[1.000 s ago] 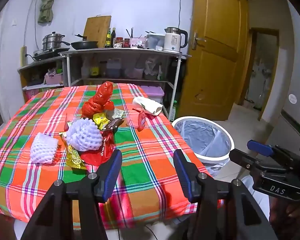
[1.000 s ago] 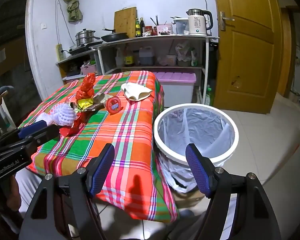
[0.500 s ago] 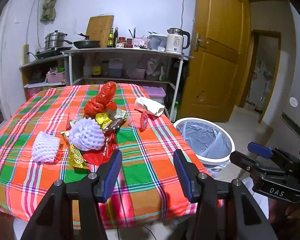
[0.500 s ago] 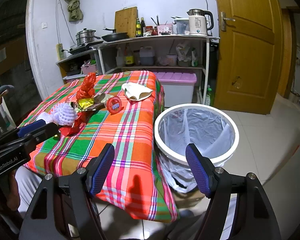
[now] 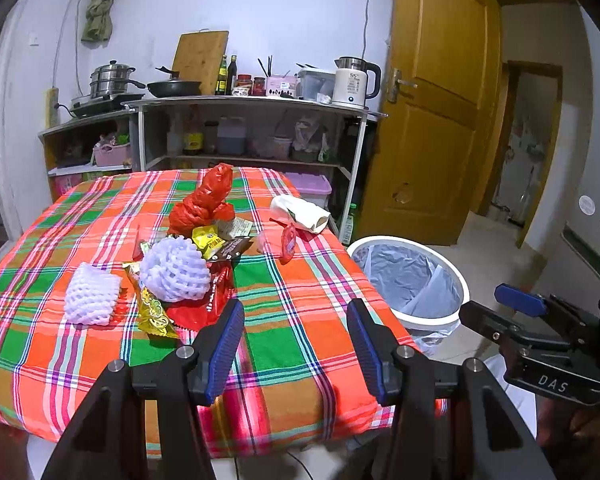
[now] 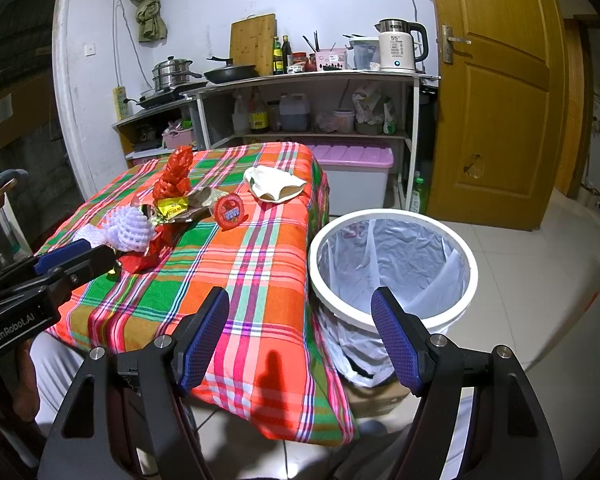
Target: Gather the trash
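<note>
Claws first: left claw (image 5: 296, 344) and right claw (image 6: 300, 336) both stand with blue pads apart and nothing between them, just as a second ago; neither has shifted, and the litter lies as it did.

Tabletop (image 5: 300, 344), under a plaid cloth of orange, green and pink, carries all the trash toward its near-left part:
- flat white foam net (image 5: 90, 298), closest to the left edge;
- round white foam net (image 5: 176, 268), just beside it, lying on a gold wrapper (image 5: 152, 310) and red wrapper (image 5: 204, 306);
- yellow packet (image 5: 208, 240) and brown wrapper (image 5: 230, 248), touching, behind these;
- knotted red plastic bag (image 5: 206, 204), upright, near the centre;
- small red-lidded cup (image 5: 289, 240), tilted, toward the right edge;
- crumpled white paper (image 5: 298, 210), by the far right corner.

Trash bin (image 6: 392, 268), white with a grey liner, stands on the floor off the right edge; its lower part is hidden.

Print on the wrappers is too small to read.
</note>
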